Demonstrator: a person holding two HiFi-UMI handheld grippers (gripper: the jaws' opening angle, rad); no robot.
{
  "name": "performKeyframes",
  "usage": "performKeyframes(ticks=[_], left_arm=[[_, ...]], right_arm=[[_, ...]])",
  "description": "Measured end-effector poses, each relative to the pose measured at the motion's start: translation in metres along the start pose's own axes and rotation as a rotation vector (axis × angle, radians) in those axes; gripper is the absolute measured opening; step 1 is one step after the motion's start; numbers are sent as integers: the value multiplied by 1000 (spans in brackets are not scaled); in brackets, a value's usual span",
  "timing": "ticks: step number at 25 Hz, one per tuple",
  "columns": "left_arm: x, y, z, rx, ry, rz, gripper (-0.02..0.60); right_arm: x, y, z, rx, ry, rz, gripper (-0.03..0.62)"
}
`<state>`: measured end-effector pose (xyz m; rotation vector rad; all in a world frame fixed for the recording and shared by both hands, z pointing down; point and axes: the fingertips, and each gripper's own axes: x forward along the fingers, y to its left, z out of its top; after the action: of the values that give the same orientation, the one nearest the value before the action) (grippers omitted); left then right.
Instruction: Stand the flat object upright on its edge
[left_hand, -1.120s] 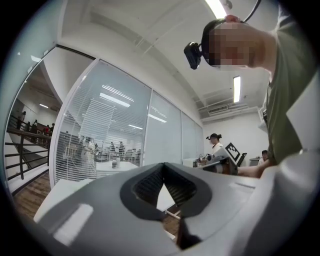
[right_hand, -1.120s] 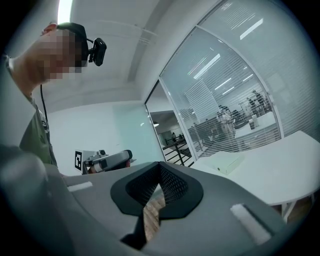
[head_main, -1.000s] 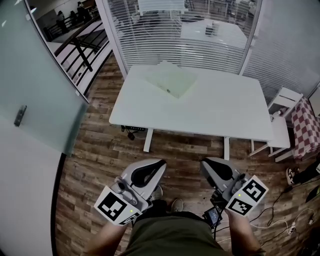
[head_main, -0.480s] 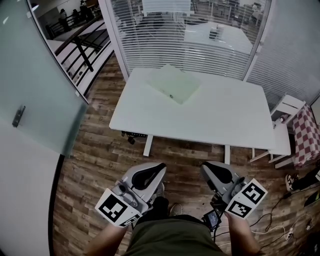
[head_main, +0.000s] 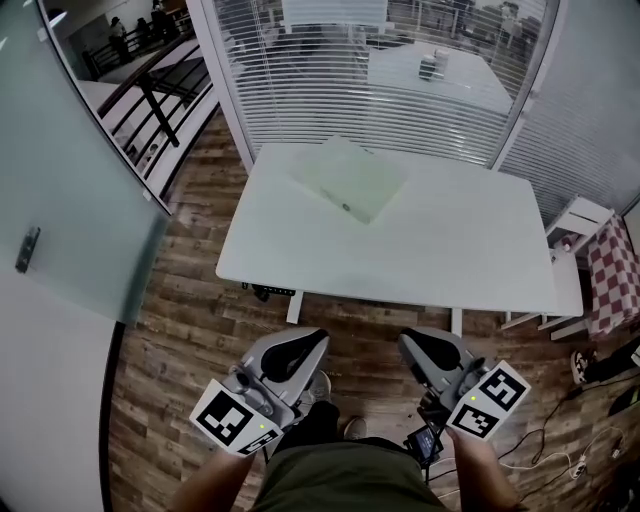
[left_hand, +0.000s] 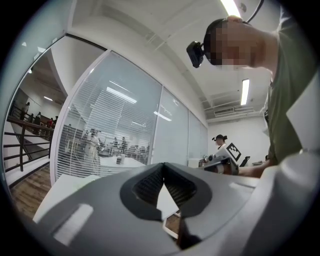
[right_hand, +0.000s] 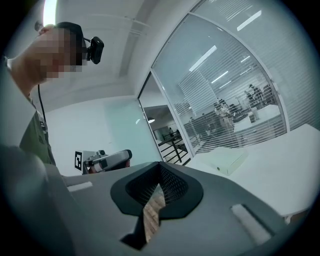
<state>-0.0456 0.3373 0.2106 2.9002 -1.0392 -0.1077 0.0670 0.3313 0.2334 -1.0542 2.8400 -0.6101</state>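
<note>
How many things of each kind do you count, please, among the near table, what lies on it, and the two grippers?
White table: 1
Pale green flat object, lying flat on the table: 1
Grippers, both shut and empty: 2, the left gripper and the right gripper
Total: 4

Smooth matt white table (head_main: 450, 250), wood-plank floor (head_main: 200, 320), matt pale-green flat object (head_main: 352, 180), frosted glass panel (head_main: 70, 190)
</note>
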Motion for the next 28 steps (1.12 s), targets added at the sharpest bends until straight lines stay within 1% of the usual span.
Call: performKeyframes(ticks=[7,18,28], left_arm=[[19,51,-3,-19,6,-22,0],[40,124,1,-32,13,-69,0],[46,187,0,-44,23,-78,0]], right_arm=[[44,-25,10,7,3,-27,9],[108,-50,27,12,-3,-71,9],[164,-65,37,13,3,-96,9]])
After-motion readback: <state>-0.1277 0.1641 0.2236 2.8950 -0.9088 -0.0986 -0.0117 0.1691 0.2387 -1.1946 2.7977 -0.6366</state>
